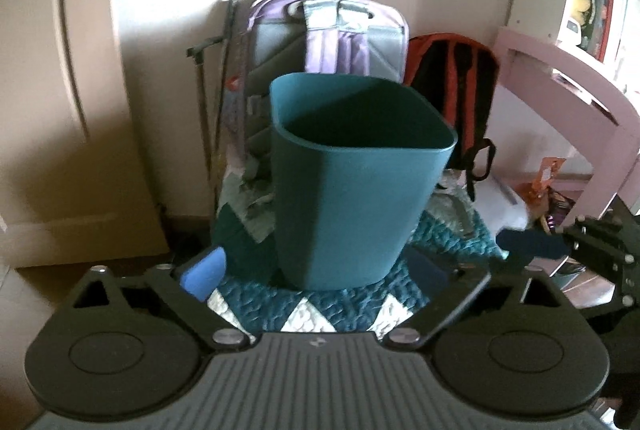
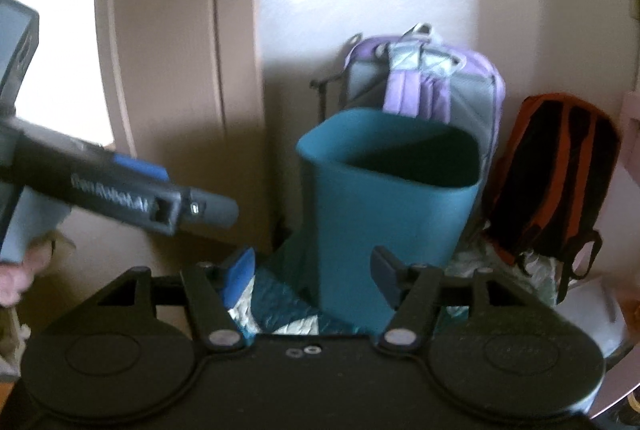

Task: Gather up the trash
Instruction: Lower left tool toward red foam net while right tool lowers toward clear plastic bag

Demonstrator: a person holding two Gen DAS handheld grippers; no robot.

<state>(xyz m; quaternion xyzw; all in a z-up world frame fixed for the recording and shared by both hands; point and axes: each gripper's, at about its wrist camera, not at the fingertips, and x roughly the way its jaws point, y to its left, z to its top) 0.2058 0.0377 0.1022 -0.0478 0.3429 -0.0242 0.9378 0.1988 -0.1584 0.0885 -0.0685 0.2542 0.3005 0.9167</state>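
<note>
Left gripper [image 1: 316, 270] spread, empty; tall teal plastic bin [image 1: 352, 182] stands dead ahead on the teal-and-white quilt [image 1: 304, 314]. Right gripper [image 2: 314, 274] spread, empty, bin ahead-right. No trash visible in either view: I'd keep both jaws wide and scan before closing.

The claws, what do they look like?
Each claw is black, with two round discs and slanted bars joined by silver screws. The left claw and right claw have blue pads on their fingers. Seen from the side, the left claw is black and grey with white lettering, too blurred to read.
</note>
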